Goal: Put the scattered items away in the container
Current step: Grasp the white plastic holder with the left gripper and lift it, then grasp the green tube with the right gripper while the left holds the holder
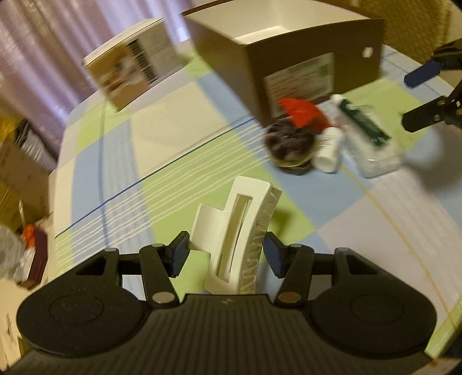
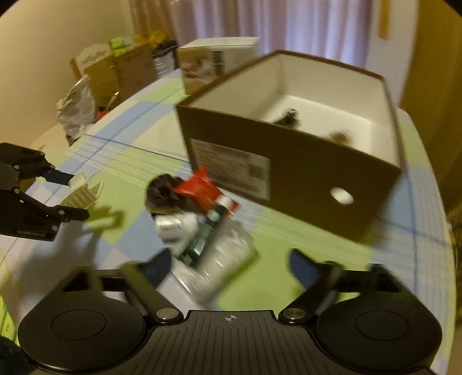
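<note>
While clamped in left gripper [image 1: 226, 253], one hair clip [image 1: 245, 230].

Domestic room: pleated curtains [image 2: 311, 26], table [image 1: 184, 178] with checked cloth, stacked cardboard boxes [image 2: 115, 72] against the wall.

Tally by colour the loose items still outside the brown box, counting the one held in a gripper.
White: 2, hair claw clip in the left gripper and small bottle
Red: 1, packet
Dark: 1, fuzzy scrunchie
Green: 1, tube
Clear: 1, plastic case
Total: 6
</note>
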Demonstrator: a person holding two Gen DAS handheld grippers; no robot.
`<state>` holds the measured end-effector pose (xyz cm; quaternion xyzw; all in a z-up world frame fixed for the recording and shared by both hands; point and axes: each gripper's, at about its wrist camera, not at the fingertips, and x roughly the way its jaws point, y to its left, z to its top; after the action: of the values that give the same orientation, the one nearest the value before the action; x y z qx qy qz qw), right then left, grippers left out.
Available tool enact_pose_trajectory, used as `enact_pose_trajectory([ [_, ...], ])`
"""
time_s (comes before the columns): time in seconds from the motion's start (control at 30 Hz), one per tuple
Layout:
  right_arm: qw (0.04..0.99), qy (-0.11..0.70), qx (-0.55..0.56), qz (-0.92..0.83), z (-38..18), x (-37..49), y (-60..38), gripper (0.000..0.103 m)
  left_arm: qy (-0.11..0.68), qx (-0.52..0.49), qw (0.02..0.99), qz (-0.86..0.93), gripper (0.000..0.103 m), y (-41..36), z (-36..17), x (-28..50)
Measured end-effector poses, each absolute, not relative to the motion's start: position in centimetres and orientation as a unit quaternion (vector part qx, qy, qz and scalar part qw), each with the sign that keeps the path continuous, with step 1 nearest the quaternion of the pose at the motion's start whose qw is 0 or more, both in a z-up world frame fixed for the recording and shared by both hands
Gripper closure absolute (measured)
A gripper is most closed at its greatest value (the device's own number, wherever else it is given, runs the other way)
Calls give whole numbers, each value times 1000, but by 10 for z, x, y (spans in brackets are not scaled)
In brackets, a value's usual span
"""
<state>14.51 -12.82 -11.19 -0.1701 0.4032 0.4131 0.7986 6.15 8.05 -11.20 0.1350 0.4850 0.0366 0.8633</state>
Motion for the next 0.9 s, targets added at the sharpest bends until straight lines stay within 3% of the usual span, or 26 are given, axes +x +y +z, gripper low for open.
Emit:
enact_pose_trajectory([
  [0.03, 800, 401, -172, 413, -114, 145, -121, 40, 486, 132, 863, 42, 52, 83, -112, 62],
  [0.1, 800, 401, -174, 411, -118, 147, -110, 57, 489, 124, 862, 52, 52, 89, -111, 63],
  [0.3, 803, 411, -176, 395, -128, 152, -97, 73, 496, 108, 859, 72, 52, 101, -110, 69],
  [0.47, 807, 414, -177, 382, -130, 154, -93, 79, 501, 104, 854, 89, 52, 109, -111, 78],
  [0.57, 808, 409, -191, 378, -132, 152, -91, 88, 500, 98, 856, 91, 52, 110, -109, 84],
  [0.9, 805, 408, -192, 387, -124, 147, -101, 89, 494, 100, 860, 77, 52, 100, -104, 91],
])
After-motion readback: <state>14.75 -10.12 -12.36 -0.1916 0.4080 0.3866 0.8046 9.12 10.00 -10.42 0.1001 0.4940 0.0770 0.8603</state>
